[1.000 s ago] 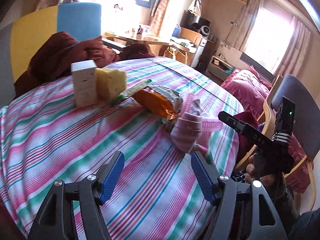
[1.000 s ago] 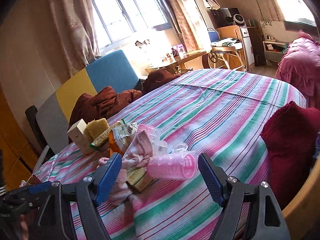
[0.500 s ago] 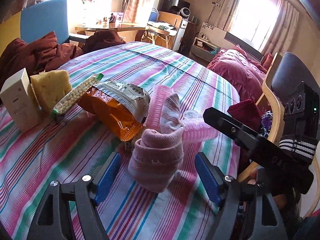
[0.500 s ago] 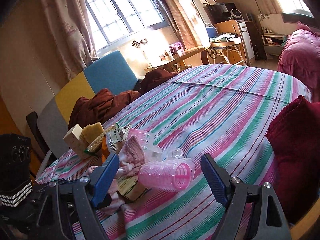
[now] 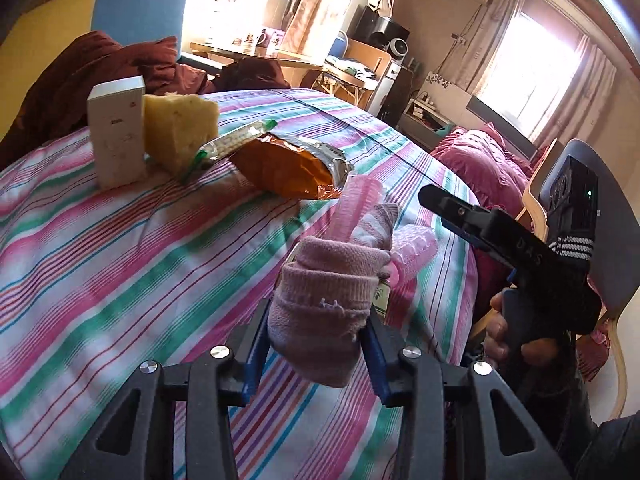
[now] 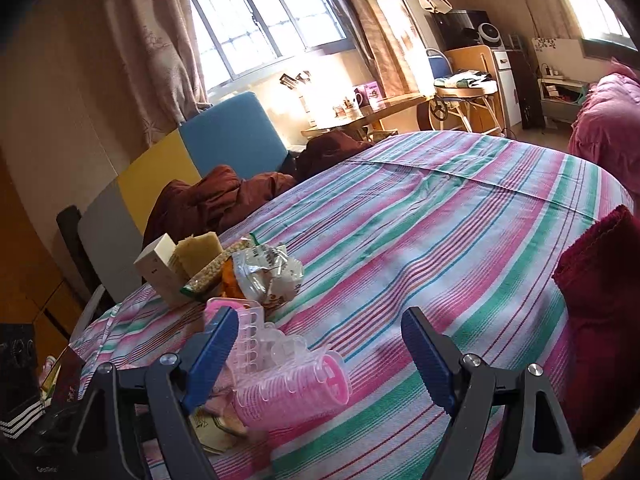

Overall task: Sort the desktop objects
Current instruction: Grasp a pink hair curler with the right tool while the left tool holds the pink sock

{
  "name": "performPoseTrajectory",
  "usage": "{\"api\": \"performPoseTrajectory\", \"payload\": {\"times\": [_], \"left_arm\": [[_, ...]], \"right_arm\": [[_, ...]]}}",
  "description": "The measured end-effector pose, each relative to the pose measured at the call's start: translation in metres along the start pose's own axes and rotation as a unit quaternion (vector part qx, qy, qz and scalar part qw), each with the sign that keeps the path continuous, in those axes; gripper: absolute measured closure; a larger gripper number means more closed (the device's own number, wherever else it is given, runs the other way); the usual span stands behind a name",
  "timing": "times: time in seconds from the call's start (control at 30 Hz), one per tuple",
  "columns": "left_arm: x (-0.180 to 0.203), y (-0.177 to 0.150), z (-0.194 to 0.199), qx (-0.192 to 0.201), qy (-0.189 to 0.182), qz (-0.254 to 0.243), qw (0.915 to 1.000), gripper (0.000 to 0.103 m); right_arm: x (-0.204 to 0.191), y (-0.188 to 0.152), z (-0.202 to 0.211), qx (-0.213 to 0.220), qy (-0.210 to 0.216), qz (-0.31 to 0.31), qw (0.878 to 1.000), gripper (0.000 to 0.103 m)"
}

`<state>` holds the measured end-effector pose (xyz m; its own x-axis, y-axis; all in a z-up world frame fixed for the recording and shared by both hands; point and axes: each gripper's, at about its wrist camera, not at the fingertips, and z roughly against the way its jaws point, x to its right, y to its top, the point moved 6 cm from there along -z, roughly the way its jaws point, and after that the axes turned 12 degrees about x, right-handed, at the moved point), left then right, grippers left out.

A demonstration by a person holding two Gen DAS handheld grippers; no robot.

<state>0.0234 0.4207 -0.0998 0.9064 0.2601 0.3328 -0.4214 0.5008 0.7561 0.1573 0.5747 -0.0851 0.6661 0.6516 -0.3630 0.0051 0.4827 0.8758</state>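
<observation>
left gripper (image 5: 316, 344): I've got it clamped on pink sock (image 5: 324, 300)
right gripper (image 6: 320, 352): wide, empty; pink curler (image 6: 292, 392) lies between its fingers on bench (image 6: 440, 216)

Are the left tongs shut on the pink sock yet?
Shut. The left tongs press both blue pads against the pink sock, pinching its cuff.

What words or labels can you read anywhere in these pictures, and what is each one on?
"DAS": on the black arm of the right gripper, seen from the left wrist.
White box: small dark mark, too small to read.
Silver and orange snack bag: print too blurred to read.
Flat packet under the pink hair roller: marking unreadable.
</observation>
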Motion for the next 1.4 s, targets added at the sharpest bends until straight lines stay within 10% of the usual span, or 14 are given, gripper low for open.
{"api": "performPoseTrajectory", "payload": {"times": [0.33, 0.73, 1.1, 1.27, 1.4], "left_arm": [[-0.056, -0.044, 0.055, 0.025, 0.049, 0.100, 0.9935, 0.062], [-0.098, -0.068, 0.106, 0.067, 0.087, 0.170, 0.9792, 0.063], [-0.089, -0.075, 0.117, 0.072, 0.111, 0.140, 0.9813, 0.062], [-0.091, -0.078, 0.121, 0.079, 0.106, 0.145, 0.9807, 0.062], [-0.091, -0.082, 0.128, 0.088, 0.111, 0.143, 0.9796, 0.064]], "right_arm": [[-0.103, -0.041, 0.010, -0.034, 0.124, 0.088, 0.988, 0.019], [-0.099, -0.077, -0.013, -0.079, 0.066, 0.126, 0.987, 0.019], [-0.187, -0.079, -0.022, -0.160, 0.173, 0.151, 0.960, 0.014], [-0.218, -0.113, -0.040, -0.228, 0.168, 0.175, 0.943, 0.014], [-0.214, -0.124, -0.051, -0.191, 0.131, 0.206, 0.951, 0.028]]}}
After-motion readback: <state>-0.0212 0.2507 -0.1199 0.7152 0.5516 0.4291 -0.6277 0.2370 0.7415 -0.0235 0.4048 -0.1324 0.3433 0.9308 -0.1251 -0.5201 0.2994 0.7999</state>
